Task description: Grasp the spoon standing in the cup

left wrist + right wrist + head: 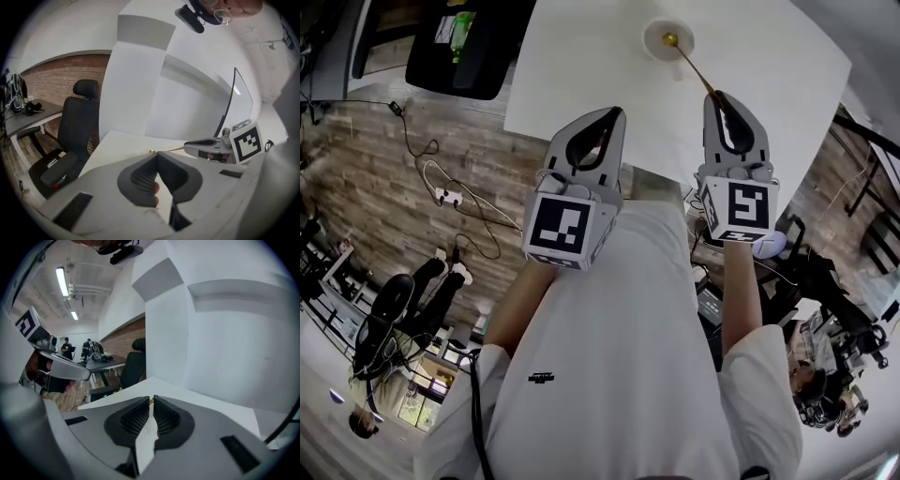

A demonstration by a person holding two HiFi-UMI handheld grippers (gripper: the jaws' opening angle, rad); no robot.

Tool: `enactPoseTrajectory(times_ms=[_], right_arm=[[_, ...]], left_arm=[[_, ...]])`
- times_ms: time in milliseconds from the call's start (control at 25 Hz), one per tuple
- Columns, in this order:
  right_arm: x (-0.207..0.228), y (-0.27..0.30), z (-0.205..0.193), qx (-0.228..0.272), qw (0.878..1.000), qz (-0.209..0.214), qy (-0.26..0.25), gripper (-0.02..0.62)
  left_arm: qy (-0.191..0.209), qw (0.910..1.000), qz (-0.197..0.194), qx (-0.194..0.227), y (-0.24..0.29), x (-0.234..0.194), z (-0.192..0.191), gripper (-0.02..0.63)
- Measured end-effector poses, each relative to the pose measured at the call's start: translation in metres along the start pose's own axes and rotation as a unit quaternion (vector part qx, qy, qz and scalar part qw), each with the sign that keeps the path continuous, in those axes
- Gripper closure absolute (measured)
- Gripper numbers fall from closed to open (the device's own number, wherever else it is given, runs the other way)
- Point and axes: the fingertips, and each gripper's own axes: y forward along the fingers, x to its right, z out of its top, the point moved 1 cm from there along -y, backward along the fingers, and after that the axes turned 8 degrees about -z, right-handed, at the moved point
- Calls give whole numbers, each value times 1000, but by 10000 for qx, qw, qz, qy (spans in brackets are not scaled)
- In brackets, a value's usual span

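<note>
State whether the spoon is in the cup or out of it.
In: the spoon has its end inside the cup, handle leaning out over the rim.

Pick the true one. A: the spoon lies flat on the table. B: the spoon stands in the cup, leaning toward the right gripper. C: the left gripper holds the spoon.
B: in the head view the spoon leans out of the cup, its handle reaching the tips of the right gripper.

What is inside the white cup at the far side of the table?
A gold spoon leans in the cup, its handle reaching out over the rim. The cup's bottom under the spoon head is covered; nothing else shows.
</note>
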Motion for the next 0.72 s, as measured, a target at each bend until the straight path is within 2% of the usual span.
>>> enactPoseTrajectory(times_ms=[400, 440, 720], right_arm=[[-6, -35, 20, 199, 9991, -353, 148, 574], [-8, -40, 23, 238, 9989, -371, 153, 591], [-20, -66, 46, 543, 9977, -404, 97, 591]], left_arm=[[220, 9993, -220, 190, -20, 11, 15, 597], [239, 9992, -239, 209, -23, 13, 16, 597], [438, 9974, -395, 419, -36, 22, 31, 597]])
